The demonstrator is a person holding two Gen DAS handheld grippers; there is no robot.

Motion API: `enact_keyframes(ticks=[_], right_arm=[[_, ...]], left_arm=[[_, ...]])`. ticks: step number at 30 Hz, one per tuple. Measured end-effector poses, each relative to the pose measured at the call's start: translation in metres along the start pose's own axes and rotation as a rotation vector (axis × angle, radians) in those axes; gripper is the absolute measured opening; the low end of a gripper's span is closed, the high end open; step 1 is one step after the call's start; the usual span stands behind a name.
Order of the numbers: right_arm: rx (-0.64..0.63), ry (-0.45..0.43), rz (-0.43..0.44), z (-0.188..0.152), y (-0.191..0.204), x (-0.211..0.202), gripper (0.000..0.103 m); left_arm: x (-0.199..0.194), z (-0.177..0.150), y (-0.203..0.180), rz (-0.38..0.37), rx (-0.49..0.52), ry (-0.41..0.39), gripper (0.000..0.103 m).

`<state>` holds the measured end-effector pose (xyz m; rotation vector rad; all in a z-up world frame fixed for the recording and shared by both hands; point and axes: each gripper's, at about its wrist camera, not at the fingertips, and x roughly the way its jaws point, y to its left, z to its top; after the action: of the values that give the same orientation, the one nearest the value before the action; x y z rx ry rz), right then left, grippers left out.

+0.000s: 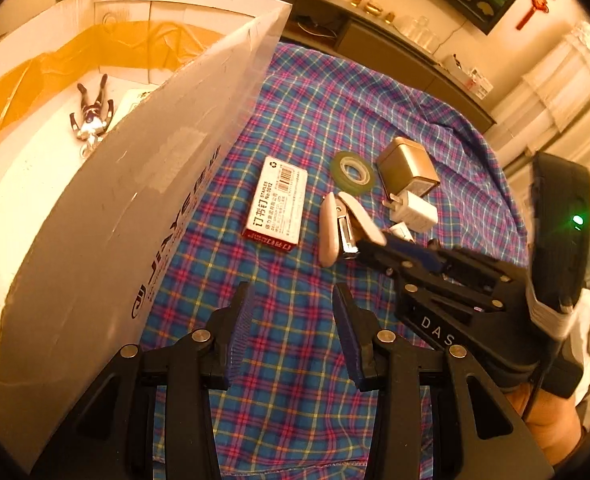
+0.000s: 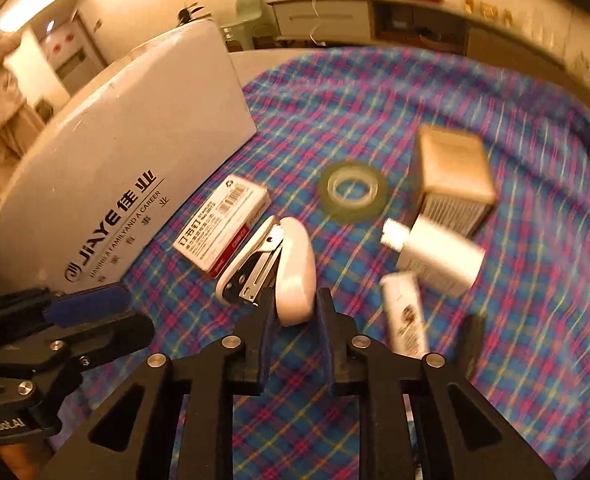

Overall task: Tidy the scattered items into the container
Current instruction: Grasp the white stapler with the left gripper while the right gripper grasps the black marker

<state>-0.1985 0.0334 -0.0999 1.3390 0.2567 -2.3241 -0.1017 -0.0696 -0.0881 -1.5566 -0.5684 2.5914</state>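
A white stapler [image 2: 283, 276] lies open on the plaid cloth; it also shows in the left wrist view [image 1: 345, 226]. My right gripper [image 2: 295, 312] is shut on the stapler's upper arm; it shows in the left wrist view [image 1: 379, 246] too. My left gripper [image 1: 291, 312] is open and empty above the cloth beside the cardboard box [image 1: 107, 216], whose flap [image 2: 127, 152] stands up. A staples box [image 1: 277, 204], a tape roll [image 1: 352, 170], a gold tin [image 1: 407, 164], a white charger [image 1: 413, 212] and a small tube [image 2: 405, 312] lie scattered around.
A toy figure [image 1: 91, 114] lies inside the box on the left. The plaid cloth [image 1: 295, 380] covers the table. A long shelf [image 1: 375, 28] runs along the far wall. My left gripper [image 2: 83, 312] shows at the left of the right wrist view.
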Motion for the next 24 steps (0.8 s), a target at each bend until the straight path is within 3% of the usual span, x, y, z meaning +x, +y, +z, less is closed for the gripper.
enact_keyframes(ticks=[2,6,7,9,10,13,14,17,19,24], right_arm=[[-0.150,-0.005,-0.113,0.003,0.021,-0.012,0.021],[-0.582,-0.025,-0.363,-0.012,0.077,-0.030,0.020],[-0.667,-0.029,-0.396,-0.019,0.089,-0.031,0.020],[-0.710,-0.037,-0.356,-0.025,0.096,-0.035,0.020],[-0.705,-0.045,-0.341,-0.025,0.096,-0.035,0.026],[-0.430,-0.066,-0.134,-0.019,0.066,-0.050,0.030],[-0.350,-0.076,-0.111,-0.016,0.050,-0.052,0.030],[-0.141,-0.095,-0.065,-0.018,0.011,-0.055,0.034],[0.000,-0.074,-0.041,-0.025,-0.019,-0.046,0.037],[0.107,-0.033,-0.028,-0.050,-0.060,-0.034,0.038]], left_arm=[[-0.002,0.000,0.000,-0.005,-0.006,-0.004,0.042],[-0.007,0.000,0.005,0.006,-0.023,-0.017,0.042],[-0.005,-0.002,0.007,0.044,-0.020,-0.009,0.040],[0.000,-0.004,0.014,0.018,-0.052,0.014,0.042],[0.002,-0.004,0.017,0.014,-0.061,0.026,0.042],[-0.002,-0.005,0.017,0.015,-0.067,0.016,0.042],[-0.005,-0.004,0.014,0.014,-0.058,0.007,0.042],[-0.011,-0.003,0.006,0.010,-0.015,-0.020,0.042],[-0.006,-0.004,-0.008,-0.046,0.052,0.006,0.044],[-0.002,-0.022,-0.057,-0.089,0.269,-0.019,0.050]])
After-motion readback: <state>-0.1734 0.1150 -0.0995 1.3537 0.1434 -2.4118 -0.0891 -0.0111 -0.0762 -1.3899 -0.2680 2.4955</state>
